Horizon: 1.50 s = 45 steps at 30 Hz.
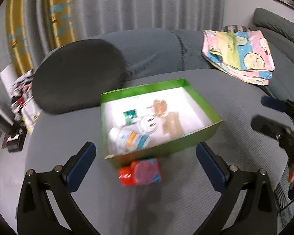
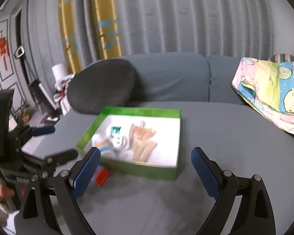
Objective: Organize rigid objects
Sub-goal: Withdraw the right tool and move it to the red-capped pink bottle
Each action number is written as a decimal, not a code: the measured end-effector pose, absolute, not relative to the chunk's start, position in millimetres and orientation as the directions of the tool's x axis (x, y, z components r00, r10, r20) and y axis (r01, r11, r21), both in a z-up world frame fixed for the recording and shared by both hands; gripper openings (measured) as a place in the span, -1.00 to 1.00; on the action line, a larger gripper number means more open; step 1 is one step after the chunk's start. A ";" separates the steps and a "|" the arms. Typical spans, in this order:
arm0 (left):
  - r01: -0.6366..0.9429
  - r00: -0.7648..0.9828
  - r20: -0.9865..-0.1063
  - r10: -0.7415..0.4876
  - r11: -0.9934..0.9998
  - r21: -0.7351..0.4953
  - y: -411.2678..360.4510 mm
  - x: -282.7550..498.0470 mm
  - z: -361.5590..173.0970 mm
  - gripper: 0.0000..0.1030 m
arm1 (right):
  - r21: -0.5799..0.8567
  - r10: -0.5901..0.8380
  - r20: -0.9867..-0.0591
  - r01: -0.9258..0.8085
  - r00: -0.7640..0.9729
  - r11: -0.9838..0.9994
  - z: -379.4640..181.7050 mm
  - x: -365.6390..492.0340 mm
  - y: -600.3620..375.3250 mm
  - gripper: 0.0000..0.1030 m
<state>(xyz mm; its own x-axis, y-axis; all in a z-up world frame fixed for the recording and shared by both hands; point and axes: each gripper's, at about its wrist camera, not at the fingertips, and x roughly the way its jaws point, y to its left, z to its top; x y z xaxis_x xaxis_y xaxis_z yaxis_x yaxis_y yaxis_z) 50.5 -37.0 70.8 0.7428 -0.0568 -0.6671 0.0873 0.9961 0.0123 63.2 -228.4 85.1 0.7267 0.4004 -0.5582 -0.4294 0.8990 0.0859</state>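
Left wrist view: your left gripper (image 1: 146, 158) has its fingers spread wide and empty, w/ the red-and-purple block (image 1: 140, 172) on the sofa seat just outside the green box (image 1: 186, 144), touching its near wall, probably. That's the piece left; drop, straddle, close, lift over the wall. Right wrist view half-hides the block, but shows your right gripper (image 2: 146, 164) spread too, empty.

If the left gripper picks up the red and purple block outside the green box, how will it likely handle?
The block looks boxy and flat-sided, so it probably won't roll and should sit squarely between the pads. It seems rigid and small, likely light. Its glossy red face may be slippery. The left gripper stands open wider than it.
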 end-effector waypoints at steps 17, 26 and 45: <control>-0.070 0.657 -0.753 0.015 0.997 -0.042 18.1 12.1 20.8 0.98 | 0.051 0.412 -0.716 -0.547 0.563 0.835 11.7 22.8 -160.9 0.83; -0.121 0.588 -0.809 -0.015 0.987 -0.106 52.2 21.9 -18.4 0.98 | 0.079 0.408 -0.763 -0.555 0.502 0.828 -22.6 30.4 -133.3 0.83; -0.038 0.554 -0.816 -0.163 0.975 -0.220 38.6 68.6 -39.9 0.97 | 0.083 0.424 -0.787 -0.604 0.449 0.793 -51.2 64.8 -95.5 0.83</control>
